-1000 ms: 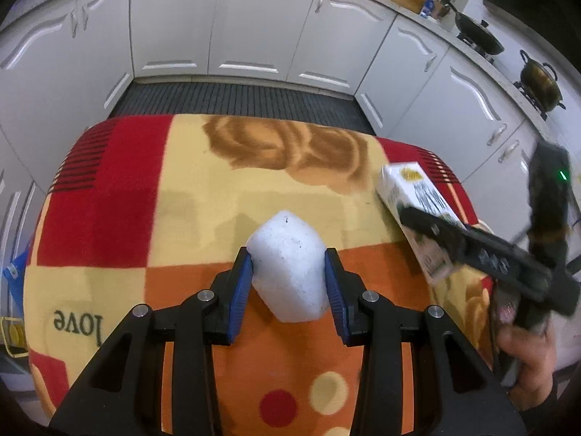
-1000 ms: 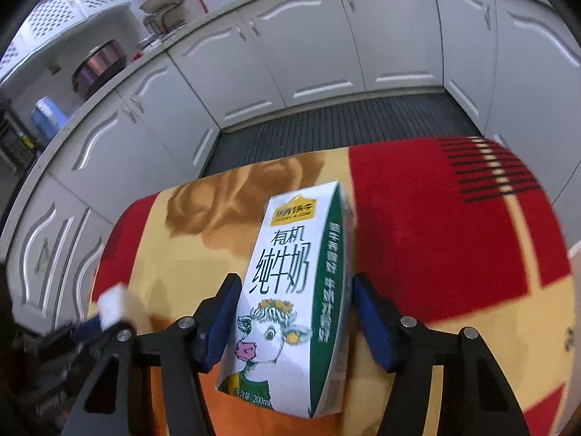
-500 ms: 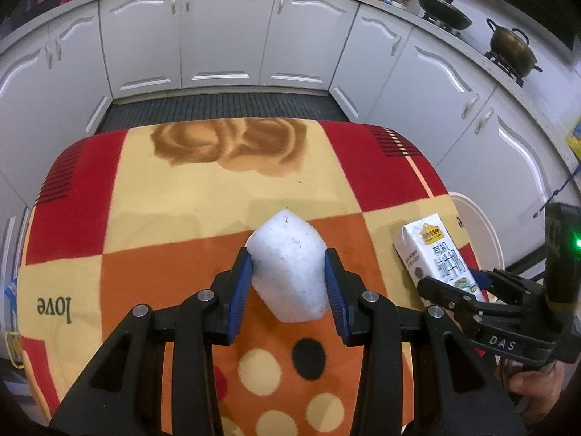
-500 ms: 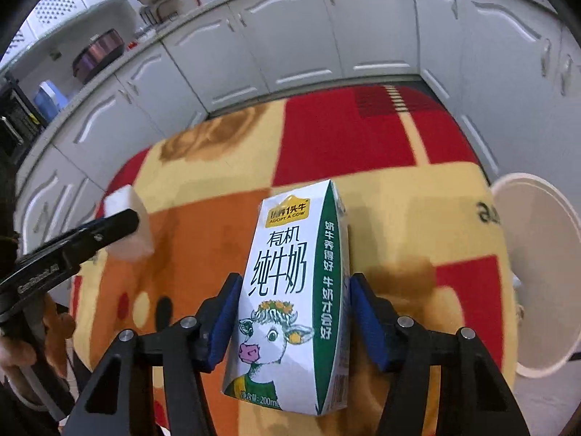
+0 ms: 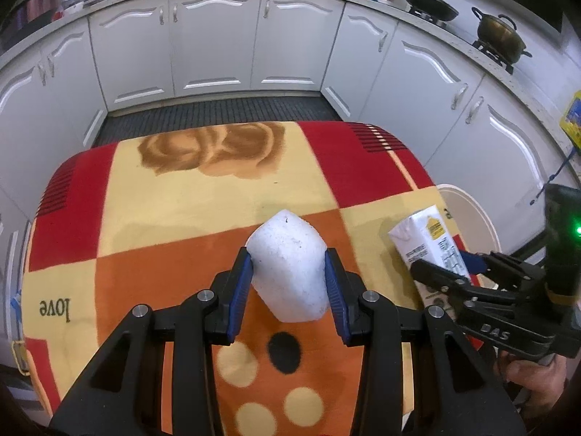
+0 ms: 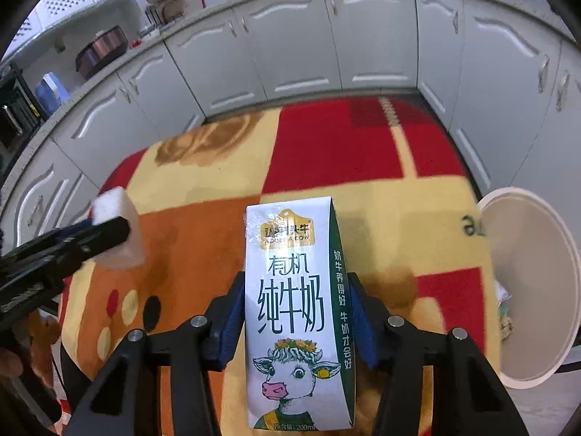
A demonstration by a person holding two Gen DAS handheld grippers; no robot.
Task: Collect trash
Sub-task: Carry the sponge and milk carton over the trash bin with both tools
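Note:
A white foam block (image 5: 290, 276) is clamped between the blue pads of my left gripper (image 5: 288, 258), above the orange patch of the patterned cloth. The same block (image 6: 116, 203) shows at the left in the right wrist view, with the left gripper's dark finger across it. My right gripper (image 6: 296, 279) has a white and green milk carton (image 6: 294, 312) with a cow picture between its jaws. The jaws are closing and both blue pads lie against the carton's sides. In the left wrist view the carton (image 5: 425, 232) is at the right edge of the table.
The table is covered by a red, yellow and orange cloth (image 5: 189, 196). A round white bin (image 6: 526, 290) stands open just off the table's right edge, with some scraps inside. White kitchen cabinets (image 5: 218, 43) ring the table, with pots on the counter.
Both grippers have moved right across the table with their loads. The white bin has come into view beside the carton. The right jaws have narrowed onto the carton.

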